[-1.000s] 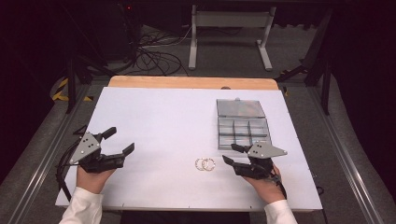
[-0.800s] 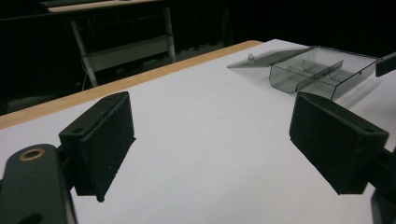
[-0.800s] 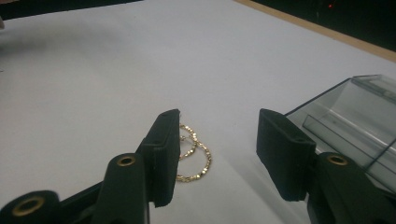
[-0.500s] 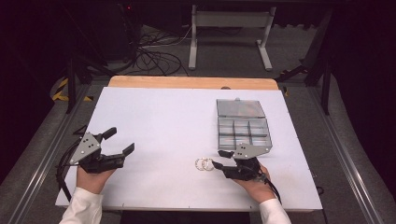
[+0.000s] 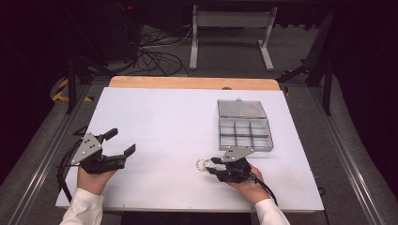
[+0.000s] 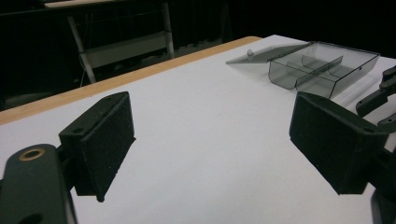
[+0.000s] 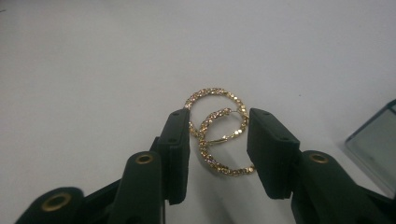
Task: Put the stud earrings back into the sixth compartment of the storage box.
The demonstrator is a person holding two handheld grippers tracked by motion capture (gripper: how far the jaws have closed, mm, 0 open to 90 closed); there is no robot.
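Our right claw sits half open astride two overlapping gold hoop earrings on the counter, just beside the open compartment box. We should close gently on one hoop. The left claw gapes wide, empty.

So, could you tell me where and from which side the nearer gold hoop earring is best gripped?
Probably across its thin rim. The nearer gold hoop earring lies flat on the white table, overlapping the farther hoop, so only its edge offers a hold. The right gripper already straddles it, jaws open either side; closing from above on the near arc should avoid pinching both.
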